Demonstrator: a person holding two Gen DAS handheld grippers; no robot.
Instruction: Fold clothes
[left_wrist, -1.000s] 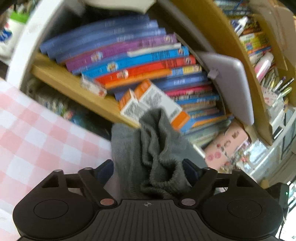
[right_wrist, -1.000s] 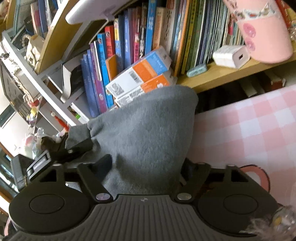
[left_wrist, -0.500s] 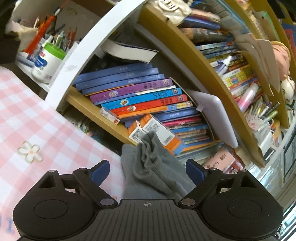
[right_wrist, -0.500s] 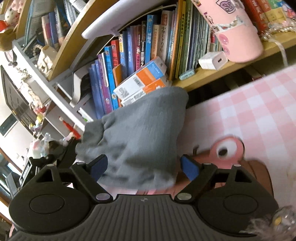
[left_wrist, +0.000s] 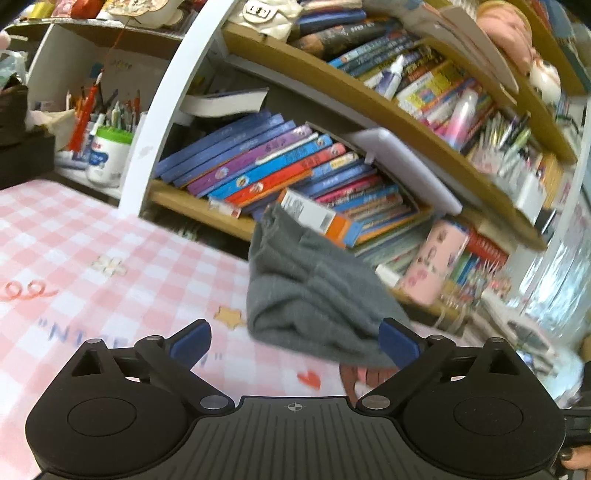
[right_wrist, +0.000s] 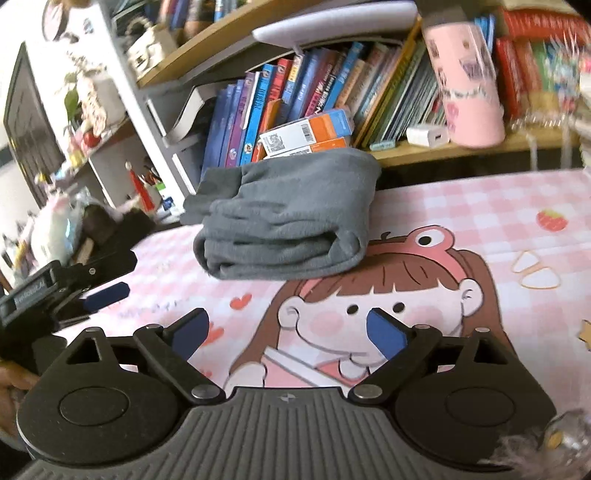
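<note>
The grey garment (right_wrist: 284, 221) lies folded in a thick bundle on the surface (right_wrist: 480, 229), which carries a pink checked cloth with a cartoon girl printed on it. The bundle rests near the far edge of the surface, just in front of a bookshelf (right_wrist: 461, 147) full of leaning books (right_wrist: 295, 92).

The right gripper (right_wrist: 286, 332) has its jaws spread wide, and they have just been opening. Nothing is between them; the garment is ahead of the jaws and apart from them, with the printed face showing in the gap. Its 2 blue pads (right_wrist: 386, 332) touch no cloth.

The left gripper (left_wrist: 293, 341) also has its jaws spread wide after just opening. In its own view the garment (left_wrist: 314, 291) sits ahead of the jaws and toward the right jaw; the near corner of the cloth is very close to the right pad (left_wrist: 397, 341), but I cannot tell if it touches. The picture is blurred there. From the right wrist view, the left gripper (right_wrist: 107, 295) is at the left of the right jaws, apart from the bundle.

Beyond the garment, 2 orange and white boxes (right_wrist: 306, 134) lie on the shelf, and a pink bottle (right_wrist: 469, 92) stands farther to the right.
</note>
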